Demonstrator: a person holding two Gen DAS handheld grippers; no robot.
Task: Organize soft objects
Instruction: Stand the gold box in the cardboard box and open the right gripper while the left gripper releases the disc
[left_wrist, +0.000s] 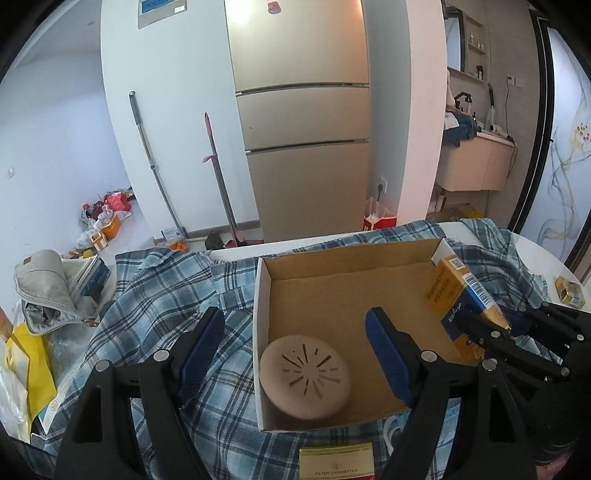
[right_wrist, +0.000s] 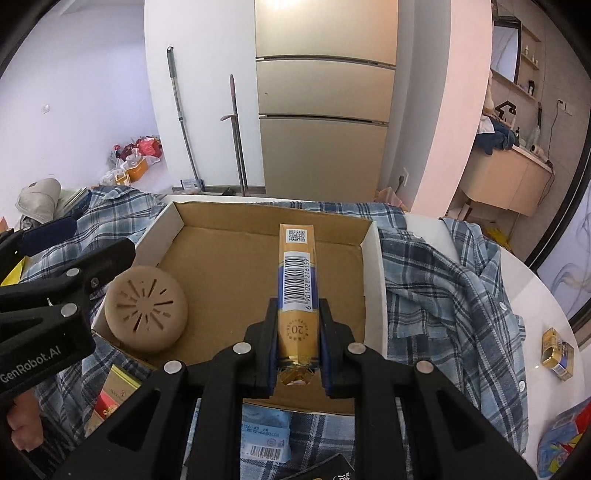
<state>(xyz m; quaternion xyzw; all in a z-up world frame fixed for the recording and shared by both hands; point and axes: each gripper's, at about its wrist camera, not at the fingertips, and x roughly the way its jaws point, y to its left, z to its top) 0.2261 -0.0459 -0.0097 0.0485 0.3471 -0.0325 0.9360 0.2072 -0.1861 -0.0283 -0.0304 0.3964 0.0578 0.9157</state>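
An open cardboard box (left_wrist: 354, 295) (right_wrist: 258, 254) lies on a blue plaid shirt (left_wrist: 162, 295) (right_wrist: 443, 295). A round tan squishy bun (left_wrist: 306, 382) (right_wrist: 146, 308) sits in the box's near left corner. My right gripper (right_wrist: 298, 332) (left_wrist: 495, 325) is shut on a gold and blue cigarette pack (right_wrist: 297, 280) (left_wrist: 458, 299) and holds it over the box's right part. My left gripper (left_wrist: 295, 354) is open and empty, its jaws straddling the box's left wall above the bun.
A second gold pack (right_wrist: 557, 353) (left_wrist: 570, 291) lies on the white table at right. A red-gold cigarette carton (left_wrist: 336, 461) lies at the near edge. Bags and a grey pouch (left_wrist: 48, 295) crowd the left. A colourful bag (right_wrist: 565, 443) sits at the right.
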